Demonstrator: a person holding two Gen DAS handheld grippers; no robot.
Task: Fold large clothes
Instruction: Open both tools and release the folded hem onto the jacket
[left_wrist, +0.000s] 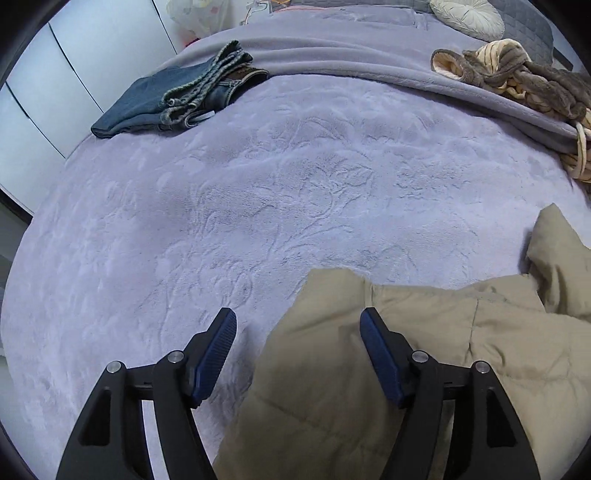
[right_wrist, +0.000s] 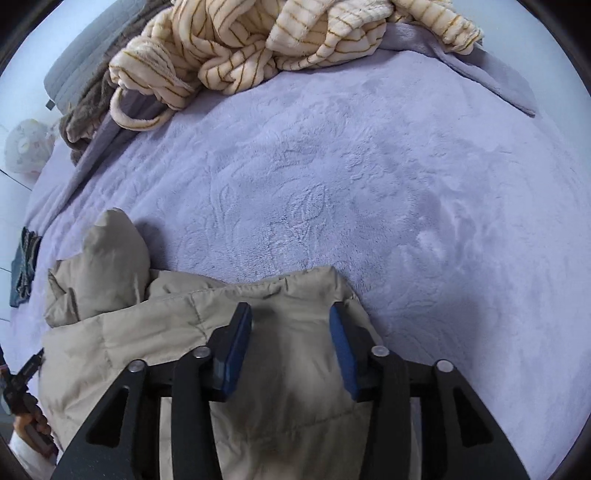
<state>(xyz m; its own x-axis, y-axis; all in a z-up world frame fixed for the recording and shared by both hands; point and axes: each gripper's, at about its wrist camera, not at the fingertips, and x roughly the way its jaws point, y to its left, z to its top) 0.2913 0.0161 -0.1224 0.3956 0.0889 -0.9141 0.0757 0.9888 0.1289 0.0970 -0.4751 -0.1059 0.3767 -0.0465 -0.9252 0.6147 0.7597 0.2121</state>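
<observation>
A beige padded jacket (left_wrist: 424, 354) lies on the lavender fleece bed cover (left_wrist: 258, 192). My left gripper (left_wrist: 298, 321) is open just above the jacket's left corner, one finger over the cover and one over the jacket. In the right wrist view the jacket (right_wrist: 155, 325) spreads to the left with a puffed part raised at its far side. My right gripper (right_wrist: 291, 314) is open over the jacket's right corner, its jaws on either side of the fabric and holding nothing.
Folded blue jeans (left_wrist: 173, 103) lie at the far left of the bed. A cream striped and brown fleece heap (right_wrist: 266, 48) lies at the far side, also in the left wrist view (left_wrist: 517, 77). A round cushion (left_wrist: 467, 16) sits by the headboard. White cupboards (left_wrist: 44, 92) stand left.
</observation>
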